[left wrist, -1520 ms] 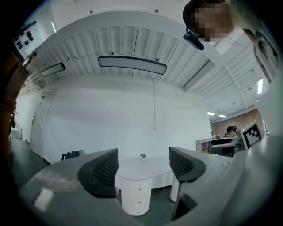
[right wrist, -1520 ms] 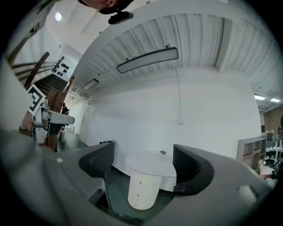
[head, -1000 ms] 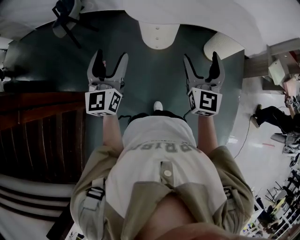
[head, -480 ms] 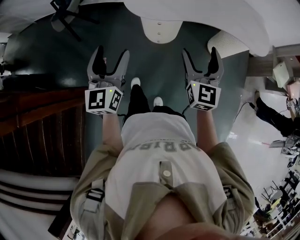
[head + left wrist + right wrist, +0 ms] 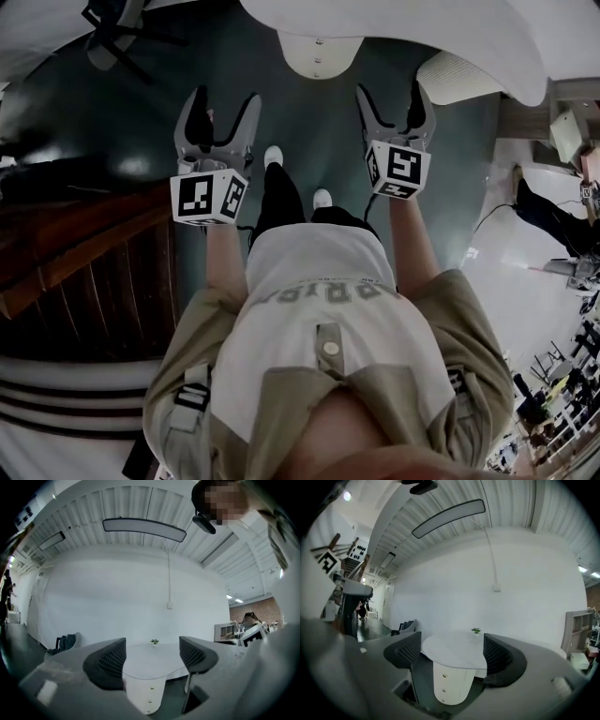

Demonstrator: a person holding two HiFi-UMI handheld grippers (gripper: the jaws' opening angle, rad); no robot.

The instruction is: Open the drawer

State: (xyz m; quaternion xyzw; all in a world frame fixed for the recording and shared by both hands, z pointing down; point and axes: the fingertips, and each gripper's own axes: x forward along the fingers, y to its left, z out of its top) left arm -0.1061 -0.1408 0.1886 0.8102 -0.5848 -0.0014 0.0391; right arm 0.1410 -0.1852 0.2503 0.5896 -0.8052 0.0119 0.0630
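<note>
A white rounded drawer unit (image 5: 317, 56) with small round knobs stands under a white tabletop (image 5: 394, 23) ahead of me on the dark floor. It shows between the jaws in the left gripper view as the drawer unit (image 5: 144, 691) and in the right gripper view as the drawer unit (image 5: 452, 681), all drawers closed. My left gripper (image 5: 217, 105) is open and empty, held out in front of the body. My right gripper (image 5: 392, 98) is also open and empty, a little farther forward. Both are well short of the drawers.
A dark wooden staircase (image 5: 75, 272) runs along the left. A chair (image 5: 117, 33) stands at the far left by the table, and a pale seat (image 5: 464, 77) at the right. A small plant (image 5: 476, 631) sits on the tabletop. A person (image 5: 553, 225) stands far right.
I have stepped toward the drawer unit; a foot now shows between the grippers. The right gripper has moved forward and up in the view; the left has held about level.
</note>
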